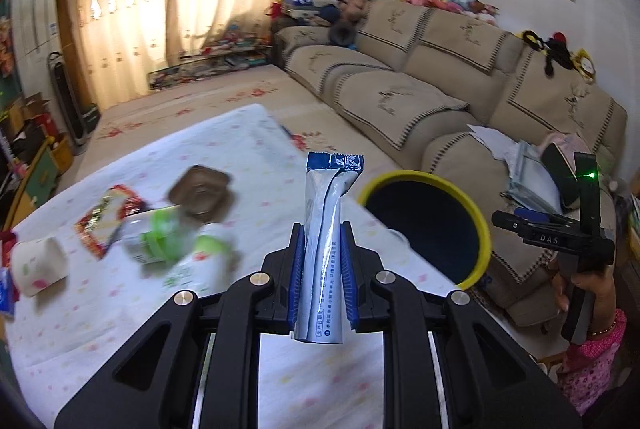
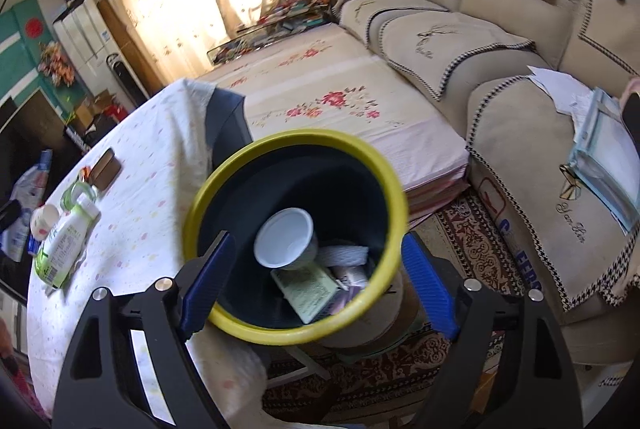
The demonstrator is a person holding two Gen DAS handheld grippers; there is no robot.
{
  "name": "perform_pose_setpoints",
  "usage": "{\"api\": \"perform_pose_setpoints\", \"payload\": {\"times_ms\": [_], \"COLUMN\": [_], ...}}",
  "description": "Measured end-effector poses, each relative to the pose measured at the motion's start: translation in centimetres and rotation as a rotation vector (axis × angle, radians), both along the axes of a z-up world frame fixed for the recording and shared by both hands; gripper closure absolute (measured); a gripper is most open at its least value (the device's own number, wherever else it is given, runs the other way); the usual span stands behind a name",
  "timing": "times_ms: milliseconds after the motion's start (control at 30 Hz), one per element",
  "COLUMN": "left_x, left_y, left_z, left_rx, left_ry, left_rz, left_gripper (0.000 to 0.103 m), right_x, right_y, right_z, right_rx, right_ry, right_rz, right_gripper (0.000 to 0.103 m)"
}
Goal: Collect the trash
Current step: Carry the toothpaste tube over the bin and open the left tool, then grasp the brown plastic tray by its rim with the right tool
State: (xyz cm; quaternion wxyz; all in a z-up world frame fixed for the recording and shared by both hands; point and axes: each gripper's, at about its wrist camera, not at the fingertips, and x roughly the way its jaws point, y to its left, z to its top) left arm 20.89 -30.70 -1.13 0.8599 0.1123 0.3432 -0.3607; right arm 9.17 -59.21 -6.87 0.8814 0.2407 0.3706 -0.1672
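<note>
We see the left gripper clenched on a blue-and-silver wrapper, which stands upright between the blue pads, its crimped top edge well above the fingertips. Just right of the wrapper, at the table's right edge, sits the trash bin, dark inside with a yellow rim.

On the white dotted tablecloth, left of the gripper, trash lies scattered: a green-and-white bottle on its side, a brown tray just beyond it, a red-and-gold wrapper farther left, and a white paper cup tipped over near the left edge. This part is blurred.

In the right wrist view, the right gripper stands released, its blue pads on either side of the bin; we cannot tell whether they touch it. Inside the bin we see a white cup, a greenish packet and some crumpled pale wrappers. The bottle and brown tray lie on the cloth to the left.

A beige sofa runs along the right side.
</note>
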Motion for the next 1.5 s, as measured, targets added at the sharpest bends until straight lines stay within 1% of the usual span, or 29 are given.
{"api": "perform_pose_setpoints", "payload": {"times_ms": [100,200,333,467,567,600,667,733,800,867,933,1033,1200,1267,1400,1500], "left_x": [-0.5,-0.5,0.1,1.1,1.6,1.7,1.9,2.1,2.0,1.8,1.5,1.2,1.0,1.0,1.3,2.3], "left_y": [-4.5,-8.4,-13.1,-16.8,-18.9,-19.2,-19.5,-18.8,-18.0,-16.7,-14.9,-11.3,-3.5,0.1,7.0,12.5], "left_z": [-0.9,-2.3,-4.6,-6.4,-7.4,-7.5,-7.5,-7.3,-6.9,-6.3,-5.5,-4.2,-1.6,-0.6,0.7,0.7], "left_rx": [0.019,0.036,0.053,0.074,0.094,0.093,0.088,0.074,0.063,0.056,0.045,0.018,-0.050,-0.073,-0.090,-0.088], "left_ry": [0.018,0.040,0.104,0.124,0.112,0.107,0.101,0.100,0.090,0.069,0.049,0.032,-0.002,-0.027,-0.078,-0.111], "left_rz": [-0.062,-0.103,-0.147,-0.159,-0.163,-0.158,-0.148,-0.137,-0.130,-0.121,-0.107,-0.079,0.014,0.065,0.188,0.303], "left_gripper": [0.085,0.085,0.085,0.084,0.083,0.081,0.070,0.066,0.066,0.063,0.060,0.058,0.054,0.050,0.047,0.044], "right_x": [-1.2,-2.1,-3.1,-3.5,-3.4,-3.4,-3.1,-2.8,-2.5,-2.2,-1.7,-1.0,0.8,1.7,4.1,6.0], "right_y": [-1.1,-2.2,-3.3,-3.8,-3.9,-3.9,-3.7,-3.4,-3.0,-2.6,-2.1,-1.0,1.4,2.7,5.9,8.7], "right_z": [-0.2,-0.4,-0.7,-1.0,-1.1,-1.2,-1.2,-1.2,-1.2,-1.2,-1.1,-0.7,-0.1,0.1,0.8,1.4], "right_rx": [-0.002,0.005,0.019,0.030,0.037,0.038,0.040,0.041,0.039,0.038,0.036,0.025,0.006,-0.001,-0.015,-0.034], "right_ry": [0.000,-0.004,-0.007,-0.011,-0.013,-0.013,-0.011,-0.009,-0.004,0.001,0.003,0.010,0.022,0.026,0.032,0.040], "right_rz": [-0.025,-0.047,-0.069,-0.073,-0.071,-0.070,-0.066,-0.058,-0.047,-0.036,-0.025,0.000,0.052,0.078,0.149,0.209], "right_gripper": [0.022,0.022,0.022,0.022,0.022,0.022,0.022,0.022,0.022,0.022,0.022,0.022,0.022,0.022,0.022,0.022]}}
